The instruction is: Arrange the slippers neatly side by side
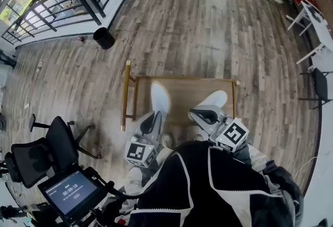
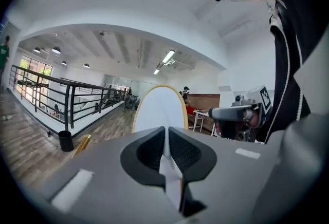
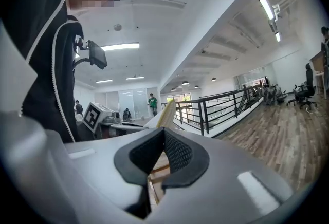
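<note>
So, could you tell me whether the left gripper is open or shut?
Shut: the left gripper pinches the white slipper between its jaws.

Your left claw [image 1: 154,116] grips the left slipper [image 1: 160,97], your right claw [image 1: 202,113] the right slipper [image 1: 216,98], both pointing forward, nearly level.
</note>
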The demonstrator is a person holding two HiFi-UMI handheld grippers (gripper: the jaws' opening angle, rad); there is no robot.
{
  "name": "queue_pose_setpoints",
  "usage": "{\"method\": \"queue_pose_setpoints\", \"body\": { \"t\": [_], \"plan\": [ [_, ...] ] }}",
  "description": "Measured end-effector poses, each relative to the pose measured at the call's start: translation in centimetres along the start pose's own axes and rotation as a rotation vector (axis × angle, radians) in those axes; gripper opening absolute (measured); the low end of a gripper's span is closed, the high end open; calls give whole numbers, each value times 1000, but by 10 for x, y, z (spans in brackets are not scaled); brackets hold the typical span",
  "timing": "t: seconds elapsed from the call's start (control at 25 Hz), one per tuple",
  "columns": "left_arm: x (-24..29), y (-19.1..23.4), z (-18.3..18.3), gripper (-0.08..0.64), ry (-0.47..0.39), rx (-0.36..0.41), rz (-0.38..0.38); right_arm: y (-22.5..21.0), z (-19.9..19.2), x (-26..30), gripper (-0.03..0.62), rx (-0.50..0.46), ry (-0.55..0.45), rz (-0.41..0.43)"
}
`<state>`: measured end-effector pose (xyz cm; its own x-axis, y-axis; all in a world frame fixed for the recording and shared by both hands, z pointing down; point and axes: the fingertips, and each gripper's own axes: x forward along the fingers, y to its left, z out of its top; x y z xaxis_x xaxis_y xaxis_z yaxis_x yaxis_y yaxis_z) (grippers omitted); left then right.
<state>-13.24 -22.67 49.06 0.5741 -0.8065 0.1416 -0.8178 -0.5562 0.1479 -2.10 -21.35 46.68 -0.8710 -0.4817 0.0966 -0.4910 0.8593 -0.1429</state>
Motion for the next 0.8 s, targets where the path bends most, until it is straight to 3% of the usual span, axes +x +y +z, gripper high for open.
{"method": "queue_pose_setpoints", "body": {
  "t": [0.12,0.44,0.8],
  "plan": [
    [-26,0,19,29,-26,18,29,16,6,6,5,-1,2,23],
    [-38,19,14,29,-43,-18,75,24,1,20,5,3,7,59],
    [-17,84,-31,29,67,-46,143,12,2,27,5,17,16,13]
  ]
}}
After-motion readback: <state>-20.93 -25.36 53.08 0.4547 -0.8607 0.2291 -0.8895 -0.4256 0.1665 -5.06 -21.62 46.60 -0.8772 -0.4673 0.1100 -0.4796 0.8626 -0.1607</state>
